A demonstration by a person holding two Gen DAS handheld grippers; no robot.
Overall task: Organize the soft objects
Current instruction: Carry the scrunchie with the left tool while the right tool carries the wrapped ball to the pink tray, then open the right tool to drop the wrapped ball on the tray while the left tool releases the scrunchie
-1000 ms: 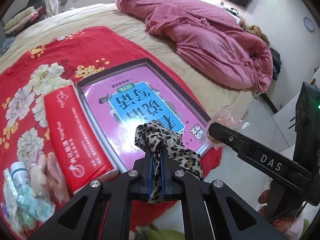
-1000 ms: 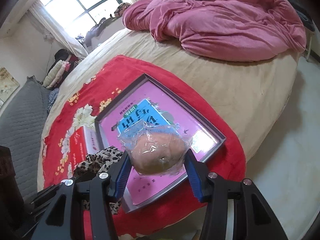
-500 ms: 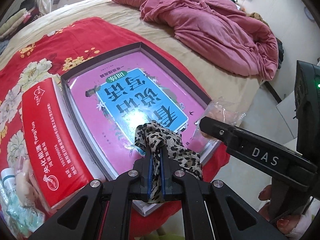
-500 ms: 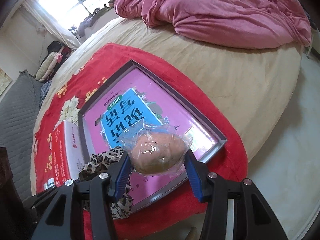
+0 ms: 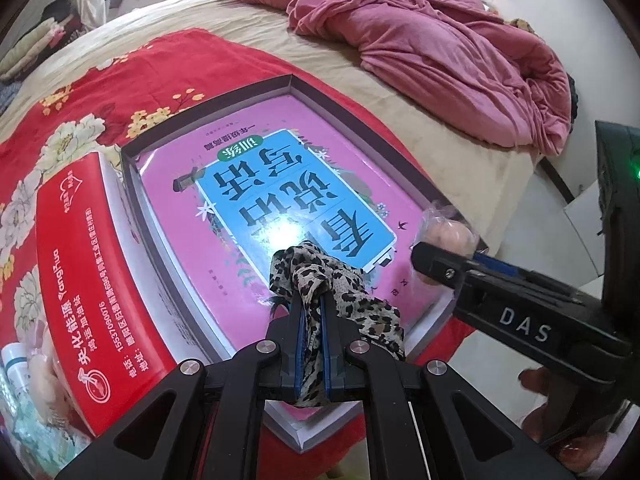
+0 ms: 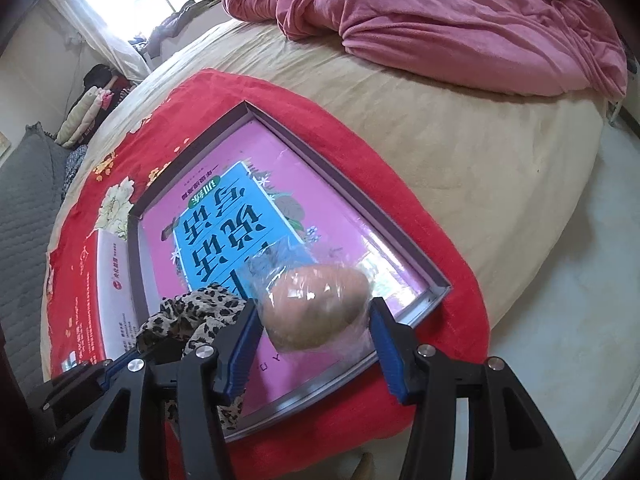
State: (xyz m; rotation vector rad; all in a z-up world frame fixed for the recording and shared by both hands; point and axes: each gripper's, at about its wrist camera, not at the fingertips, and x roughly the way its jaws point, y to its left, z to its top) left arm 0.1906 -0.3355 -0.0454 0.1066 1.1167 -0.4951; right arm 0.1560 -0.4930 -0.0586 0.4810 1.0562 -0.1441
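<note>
My left gripper (image 5: 311,300) is shut on a leopard-print cloth (image 5: 320,276) and holds it above the near edge of a shallow grey tray (image 5: 248,90) lined with a pink and blue book cover. The cloth also shows in the right wrist view (image 6: 188,312). My right gripper (image 6: 314,320) is shut on a brownish soft lump wrapped in clear plastic (image 6: 316,304), held above the tray's (image 6: 352,196) near right part. In the left wrist view the lump (image 5: 446,234) sits at the right gripper's tip, to the right of the cloth.
The tray lies on a red flowered cloth (image 5: 132,64) on a beige bed. A red and white box (image 5: 80,264) lies left of the tray, with a small bottle (image 5: 16,364) beyond it. A pink quilt (image 5: 432,40) is heaped at the far side. Floor lies right (image 6: 568,320).
Both grippers have moved forward and lower over the tray, still holding the cloth and the wrapped lump. The tray looks larger and closer.
</note>
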